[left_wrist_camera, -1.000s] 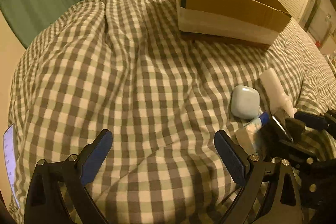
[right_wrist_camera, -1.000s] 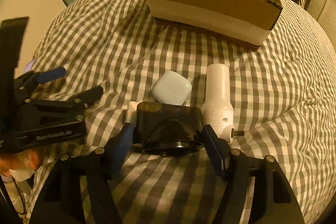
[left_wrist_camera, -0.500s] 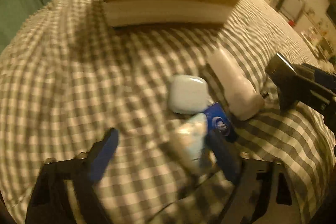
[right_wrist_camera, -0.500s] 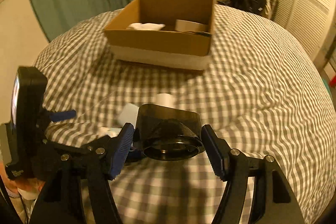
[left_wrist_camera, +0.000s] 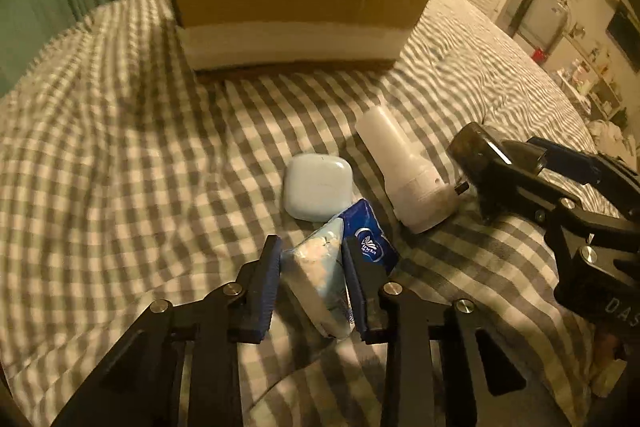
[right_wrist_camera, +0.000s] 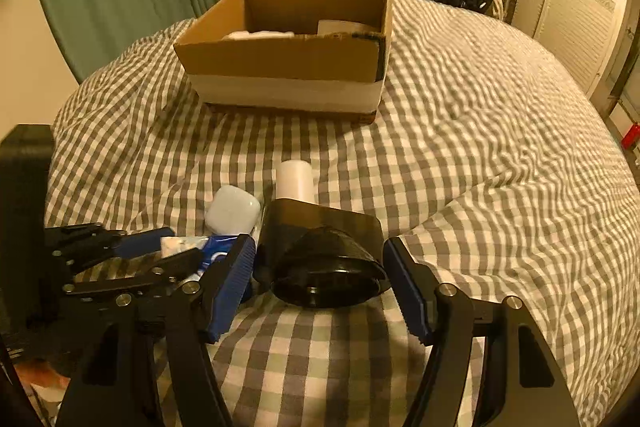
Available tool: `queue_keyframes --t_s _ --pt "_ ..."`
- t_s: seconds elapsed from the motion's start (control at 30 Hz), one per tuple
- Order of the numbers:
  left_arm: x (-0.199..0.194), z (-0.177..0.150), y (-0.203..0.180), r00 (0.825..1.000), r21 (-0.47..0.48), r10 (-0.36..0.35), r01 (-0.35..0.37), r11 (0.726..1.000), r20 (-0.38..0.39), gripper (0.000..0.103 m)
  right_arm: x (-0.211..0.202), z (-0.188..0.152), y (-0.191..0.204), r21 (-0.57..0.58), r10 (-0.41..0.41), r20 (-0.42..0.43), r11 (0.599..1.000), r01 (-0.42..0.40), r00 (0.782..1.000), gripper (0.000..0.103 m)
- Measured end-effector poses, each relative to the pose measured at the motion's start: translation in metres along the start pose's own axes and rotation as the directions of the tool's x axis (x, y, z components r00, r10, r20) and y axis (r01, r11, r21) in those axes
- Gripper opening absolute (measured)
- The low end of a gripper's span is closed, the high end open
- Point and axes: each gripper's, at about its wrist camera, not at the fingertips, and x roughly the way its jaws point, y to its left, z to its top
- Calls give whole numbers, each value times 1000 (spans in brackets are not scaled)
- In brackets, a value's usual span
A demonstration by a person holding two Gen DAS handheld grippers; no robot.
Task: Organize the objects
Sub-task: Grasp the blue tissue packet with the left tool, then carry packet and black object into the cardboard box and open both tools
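Tissue pack (left_wrist_camera: 320,267) is clamped by the left gripper (left_wrist_camera: 310,259), dark cap (right_wrist_camera: 320,259) by the right gripper (right_wrist_camera: 320,267), for carrying to the cardboard box (right_wrist_camera: 288,67).

My left gripper (left_wrist_camera: 310,269) is low over the bed, its two blue-padded fingers (left_wrist_camera: 267,283) drawn close together and pinching a tissue packet (left_wrist_camera: 320,279) between them. My right gripper (right_wrist_camera: 320,273) sits at about 3 o'clock from the left one, its fingers (right_wrist_camera: 230,283) spread wider and pressed against both sides of a dark smoky-plastic object (right_wrist_camera: 320,251), which it holds pointing toward 12 o'clock.
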Motion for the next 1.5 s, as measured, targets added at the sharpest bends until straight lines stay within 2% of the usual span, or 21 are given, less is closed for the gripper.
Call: queue_keyframes --t_s 0.13,0.3,0.6,0.77,0.97,1.1,1.4,1.5 --pt "-31 -2 4 997 -12 28 -28 1000 67 30 -21 -1 7 -17 -23 61 1000 24 998 66" --pt "-63 -6 4 988 -7 73 -73 997 135 29 -41 -6 17 -15 -24 88 1000 26 996 66" --pt "-117 -9 12 964 -46 121 -113 993 239 29 -92 -4 36 -29 -1 162 1000 5 987 66" --pt "-139 0 13 950 -40 134 -128 991 283 29 -115 2 46 -57 7 203 998 5 979 66" --pt "-154 24 14 932 -17 150 -153 988 329 29 -129 23 51 -78 7 227 997 11 974 66" --pt "-157 49 19 926 -25 146 -146 989 348 29 -134 41 49 -84 44 242 996 -24 969 66" --pt "-154 114 32 907 -34 157 -156 987 391 29 -129 102 44 -95 63 277 995 -38 959 66" --pt "-145 138 37 905 -36 159 -158 987 394 29 -122 125 43 -92 69 293 995 -44 954 66"
